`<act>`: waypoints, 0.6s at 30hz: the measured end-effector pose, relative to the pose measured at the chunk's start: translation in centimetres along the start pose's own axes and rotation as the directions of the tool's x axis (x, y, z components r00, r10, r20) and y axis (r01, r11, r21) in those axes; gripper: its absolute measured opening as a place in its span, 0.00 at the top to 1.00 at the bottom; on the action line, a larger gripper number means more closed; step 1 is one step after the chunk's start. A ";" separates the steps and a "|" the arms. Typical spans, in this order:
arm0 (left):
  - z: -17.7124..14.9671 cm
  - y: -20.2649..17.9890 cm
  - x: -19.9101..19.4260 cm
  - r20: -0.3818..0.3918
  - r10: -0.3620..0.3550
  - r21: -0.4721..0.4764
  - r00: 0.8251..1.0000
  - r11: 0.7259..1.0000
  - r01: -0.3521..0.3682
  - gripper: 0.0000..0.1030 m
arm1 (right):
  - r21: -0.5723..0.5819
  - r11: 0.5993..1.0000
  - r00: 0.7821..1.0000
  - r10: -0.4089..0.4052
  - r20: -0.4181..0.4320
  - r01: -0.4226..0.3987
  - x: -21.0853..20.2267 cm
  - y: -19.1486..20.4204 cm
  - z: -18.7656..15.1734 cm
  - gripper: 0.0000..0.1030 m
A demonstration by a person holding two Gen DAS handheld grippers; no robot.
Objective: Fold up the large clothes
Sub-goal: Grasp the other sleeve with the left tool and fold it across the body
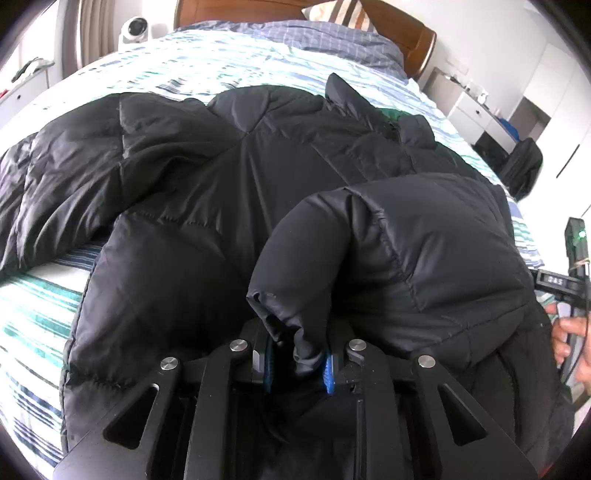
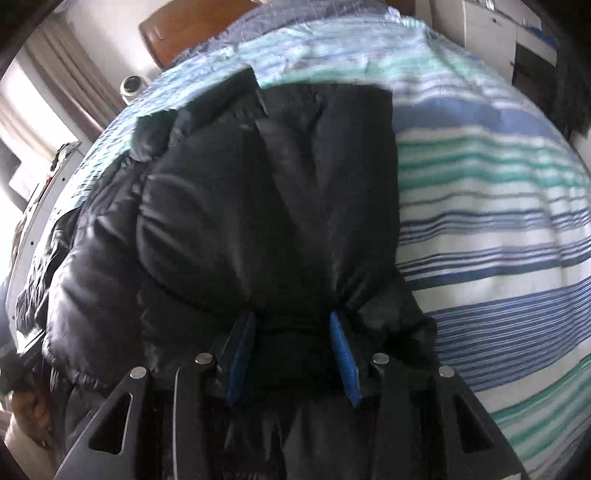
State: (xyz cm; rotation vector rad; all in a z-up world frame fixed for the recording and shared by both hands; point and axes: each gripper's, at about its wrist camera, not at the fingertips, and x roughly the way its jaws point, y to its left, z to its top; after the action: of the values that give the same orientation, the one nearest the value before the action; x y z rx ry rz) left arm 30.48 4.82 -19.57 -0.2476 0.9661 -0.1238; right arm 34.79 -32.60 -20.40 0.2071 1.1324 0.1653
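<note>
Bedding in white, blue and green stripes covered the wide bed [image 1: 229, 62], which carried a black quilted puffer jacket [image 1: 177, 192] spread across it, one padded part folded over near the right edge. The left gripper [image 1: 299, 363] pinched a bunched cuff of the jacket between its blue pads [image 1: 328, 373]. The right gripper [image 2: 291, 354] stood wider, blue pads [image 2: 345, 354] pressing jacket fabric bunched between them.

The jacket [image 1: 229, 192] lies spread on the bed [image 1: 229, 62], one sleeve [image 1: 388, 251] folded over its body. Behind it, pillows [image 1: 332, 40] rest against the headboard [image 1: 417, 40]. A camera [image 1: 133, 28] sits left of the headboard; drawers [image 1: 472, 110] stand to the bed's right.
</note>
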 end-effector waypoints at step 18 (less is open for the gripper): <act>-2.2 -0.2 -7.4 0.044 0.021 -0.010 0.999 1.000 -0.020 0.15 | -0.091 0.988 0.956 -0.099 0.275 0.129 -12.7 6.1 -9.0 0.28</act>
State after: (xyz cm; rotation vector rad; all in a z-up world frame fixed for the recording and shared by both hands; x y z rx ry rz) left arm 24.50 5.85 -14.77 -0.2484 0.9255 -0.0947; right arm 21.17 -28.99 -11.37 0.0646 0.8586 0.0916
